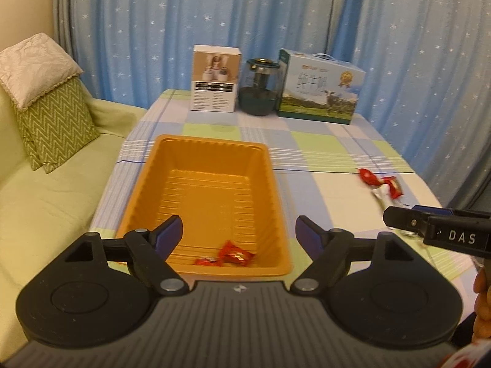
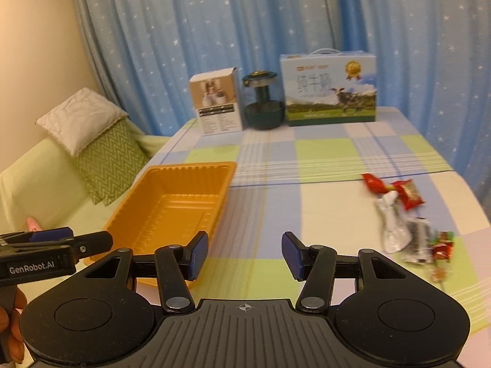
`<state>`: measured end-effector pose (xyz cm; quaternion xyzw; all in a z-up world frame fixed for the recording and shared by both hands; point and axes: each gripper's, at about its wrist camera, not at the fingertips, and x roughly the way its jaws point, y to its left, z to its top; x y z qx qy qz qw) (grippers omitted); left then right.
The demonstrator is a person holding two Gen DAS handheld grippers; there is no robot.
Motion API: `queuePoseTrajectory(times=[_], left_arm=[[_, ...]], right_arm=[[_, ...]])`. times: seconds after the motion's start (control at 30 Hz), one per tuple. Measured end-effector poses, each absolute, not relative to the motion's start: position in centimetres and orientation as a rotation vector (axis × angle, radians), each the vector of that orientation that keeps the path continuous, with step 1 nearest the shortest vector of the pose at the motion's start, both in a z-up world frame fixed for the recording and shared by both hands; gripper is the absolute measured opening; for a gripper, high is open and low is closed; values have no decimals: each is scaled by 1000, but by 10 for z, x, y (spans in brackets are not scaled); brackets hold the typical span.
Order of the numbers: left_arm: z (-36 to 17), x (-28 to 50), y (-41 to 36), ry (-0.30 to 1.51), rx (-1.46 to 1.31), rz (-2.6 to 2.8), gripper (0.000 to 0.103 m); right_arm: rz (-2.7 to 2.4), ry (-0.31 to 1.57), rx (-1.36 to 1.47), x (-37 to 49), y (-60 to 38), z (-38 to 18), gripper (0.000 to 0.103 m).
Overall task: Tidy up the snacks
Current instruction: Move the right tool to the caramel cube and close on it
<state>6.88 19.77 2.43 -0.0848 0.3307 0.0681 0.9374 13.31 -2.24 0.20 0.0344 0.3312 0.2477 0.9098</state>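
Note:
An orange plastic tray (image 1: 211,159) sits on the checked tablecloth; it also shows in the right wrist view (image 2: 172,202). Two red-wrapped snacks (image 1: 233,254) lie at its near end. My left gripper (image 1: 239,236) is open and empty, hovering over the tray's near edge. My right gripper (image 2: 245,254) is open and empty above the cloth, right of the tray. A pile of loose snacks (image 2: 399,214) lies on the table to its right: red packets, a silver wrapper, a dark packet, small candies. Part of the pile shows in the left wrist view (image 1: 383,184).
A white box (image 1: 214,78), a dark green glass jar (image 1: 260,89) and a milk carton (image 1: 322,86) stand along the table's far edge before blue curtains. A sofa with cushions (image 1: 46,101) is to the left. The right gripper shows in the left wrist view (image 1: 389,217).

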Motion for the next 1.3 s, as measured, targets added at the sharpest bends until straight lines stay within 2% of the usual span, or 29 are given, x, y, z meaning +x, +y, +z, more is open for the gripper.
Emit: queuePoseTrajectory(times=[0.17,0.37,0.83,1.3], left_arm=[[29,70,169,671,-171,89,85],[28,77,132,673,-172,24,88],[9,114,55,714,-159,-90,88],[-29,159,16,768,-134,-140,88]], right_arm=[[446,666,70,124,-54,3,64],[351,673,73,118,-100,-7,67],[154,683,101,120,-192,-32,68],[130,724,112,152,-214,-70,68]])
